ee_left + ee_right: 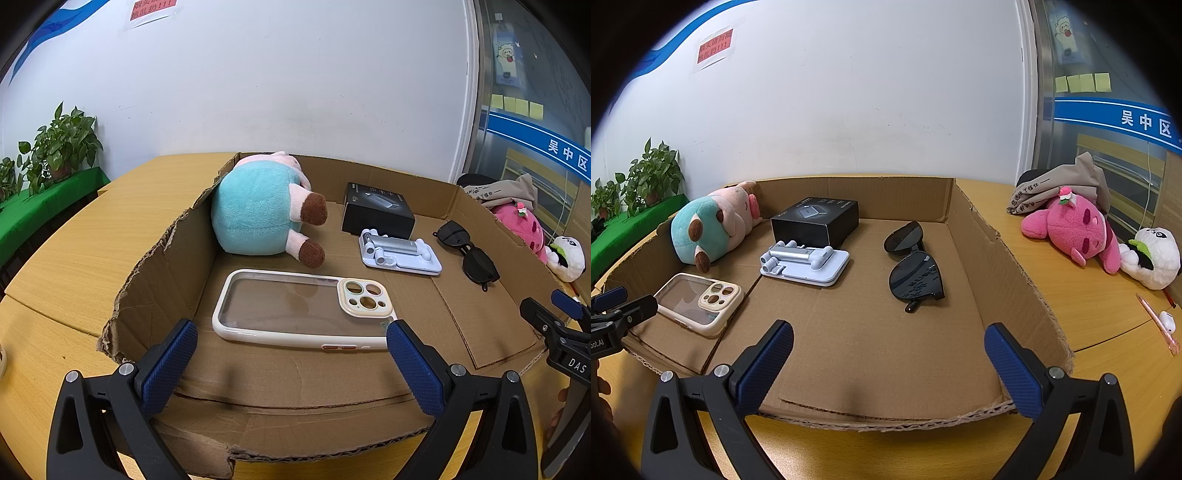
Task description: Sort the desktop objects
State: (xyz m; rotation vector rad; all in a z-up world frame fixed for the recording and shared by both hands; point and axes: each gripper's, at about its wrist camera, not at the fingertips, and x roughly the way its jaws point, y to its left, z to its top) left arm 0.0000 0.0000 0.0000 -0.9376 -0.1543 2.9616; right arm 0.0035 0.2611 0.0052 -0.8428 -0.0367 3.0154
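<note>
Inside the shallow torn-edged cardboard tray point(964, 236) on the wooden desk point(1089, 295), a clear cream-rimmed phone case point(303, 310) is seen lying flat just ahead of the left gripper point(291, 341), whose blue-padded jaws are spread wide; the right-hand pad seems to touch the case's corner, though nothing is clamped. The right gripper point(888, 347) is likewise held wide apart over bare cardboard, empty, with black folded sunglasses point(914, 264) lying farther in.
</note>
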